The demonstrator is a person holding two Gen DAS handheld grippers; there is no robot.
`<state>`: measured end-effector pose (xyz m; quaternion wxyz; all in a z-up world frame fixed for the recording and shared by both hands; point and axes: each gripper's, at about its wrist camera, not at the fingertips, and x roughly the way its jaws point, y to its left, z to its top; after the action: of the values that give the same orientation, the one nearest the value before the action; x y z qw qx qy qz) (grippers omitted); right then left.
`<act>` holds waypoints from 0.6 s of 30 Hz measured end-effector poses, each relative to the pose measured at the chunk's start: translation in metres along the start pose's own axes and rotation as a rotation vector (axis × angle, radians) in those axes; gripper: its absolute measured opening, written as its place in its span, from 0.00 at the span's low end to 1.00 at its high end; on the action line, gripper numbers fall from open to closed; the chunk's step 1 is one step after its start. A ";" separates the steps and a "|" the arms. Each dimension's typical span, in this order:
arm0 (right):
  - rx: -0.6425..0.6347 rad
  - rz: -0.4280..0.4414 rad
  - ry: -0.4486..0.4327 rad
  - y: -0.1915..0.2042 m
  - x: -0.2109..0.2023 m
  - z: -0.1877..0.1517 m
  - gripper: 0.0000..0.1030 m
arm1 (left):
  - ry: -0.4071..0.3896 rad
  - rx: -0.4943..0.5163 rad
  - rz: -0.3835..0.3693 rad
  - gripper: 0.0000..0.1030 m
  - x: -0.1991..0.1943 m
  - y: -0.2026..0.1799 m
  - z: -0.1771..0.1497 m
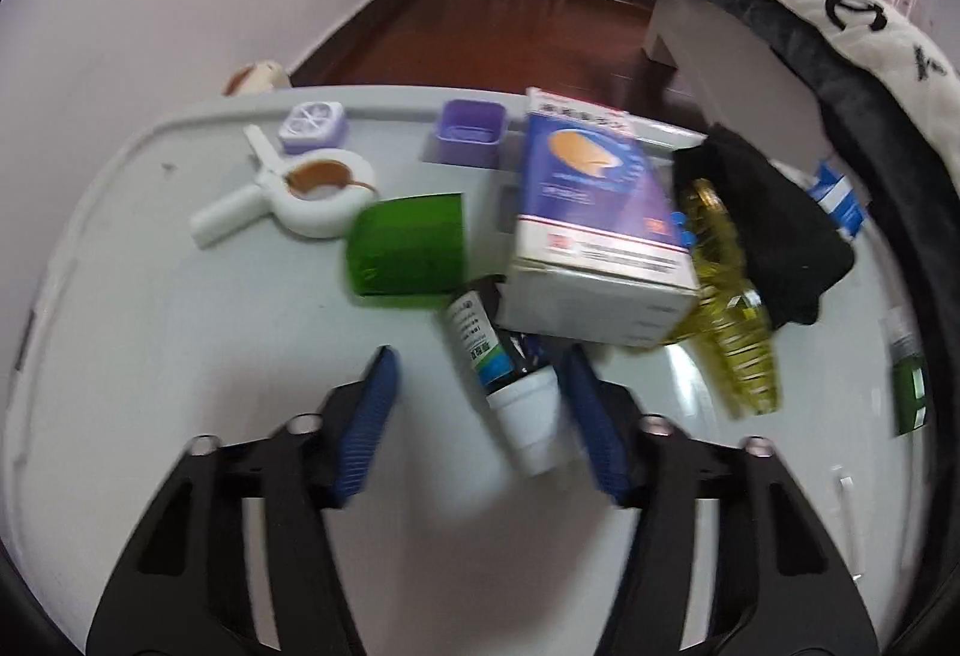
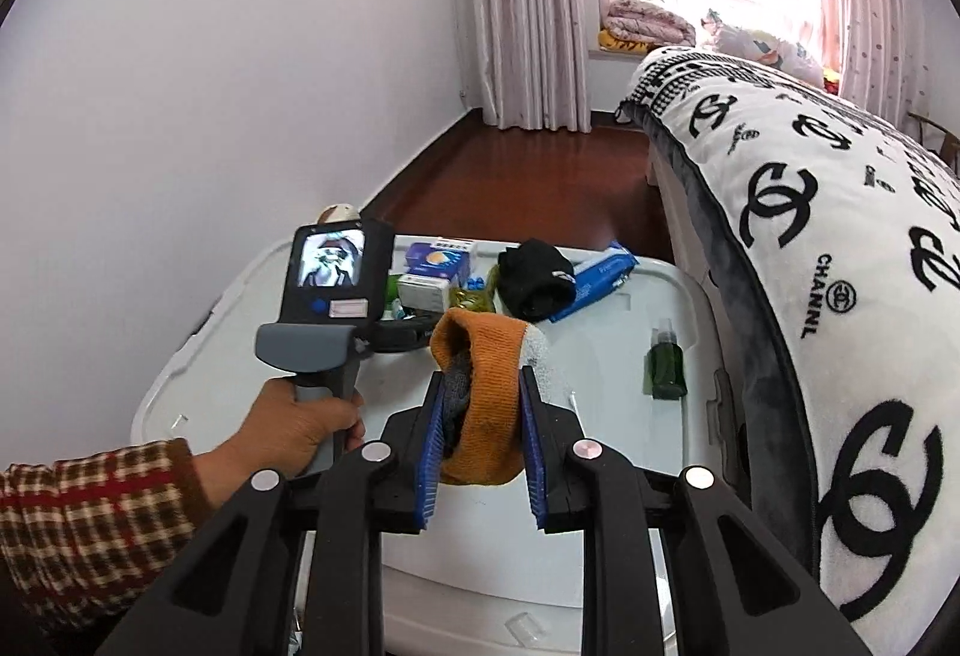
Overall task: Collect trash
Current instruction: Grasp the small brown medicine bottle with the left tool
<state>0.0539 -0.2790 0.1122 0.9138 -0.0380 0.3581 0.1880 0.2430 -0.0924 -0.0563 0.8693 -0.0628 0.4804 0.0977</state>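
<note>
My left gripper [image 1: 483, 404] is open over the white table [image 1: 180, 356]. A tube with a white cap [image 1: 480, 338] lies between its blue pads, close to the right pad [image 1: 594, 416] and well clear of the left one. Just beyond lie a blue and white box [image 1: 594, 212], a tipped green cup [image 1: 408, 251] and a yellow-green crinkled wrapper [image 1: 732, 320]. My right gripper [image 2: 483, 379] is shut on an orange and grey sock [image 2: 486, 344], held up above the table. The right wrist view also shows the left gripper's body [image 2: 336, 284] in a hand [image 2: 300, 428].
A white clamp [image 1: 300, 200], two purple containers [image 1: 471, 128] and a black cloth [image 1: 762, 224] lie further back. A small green bottle [image 2: 665, 359] and a blue packet [image 2: 600, 275] lie on the right. A bed with a patterned blanket [image 2: 810, 236] borders the table's right side.
</note>
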 end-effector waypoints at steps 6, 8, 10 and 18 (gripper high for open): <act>-0.006 0.006 -0.002 0.004 0.000 -0.001 0.23 | -0.025 -0.006 -0.008 0.22 -0.010 0.027 -0.015; -0.006 0.010 -0.002 0.006 -0.001 -0.001 0.23 | -0.033 0.022 -0.007 0.22 -0.015 0.035 -0.023; -0.011 0.008 -0.003 0.008 -0.001 -0.002 0.23 | -0.035 0.047 -0.010 0.22 -0.021 0.040 -0.032; -0.041 0.006 0.006 0.024 0.001 -0.007 0.23 | -0.069 0.119 -0.034 0.22 -0.070 0.061 -0.072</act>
<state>0.0412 -0.2579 0.1075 0.9111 -0.0561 0.3571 0.1980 0.1337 -0.0557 -0.0362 0.8890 -0.0160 0.4541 0.0565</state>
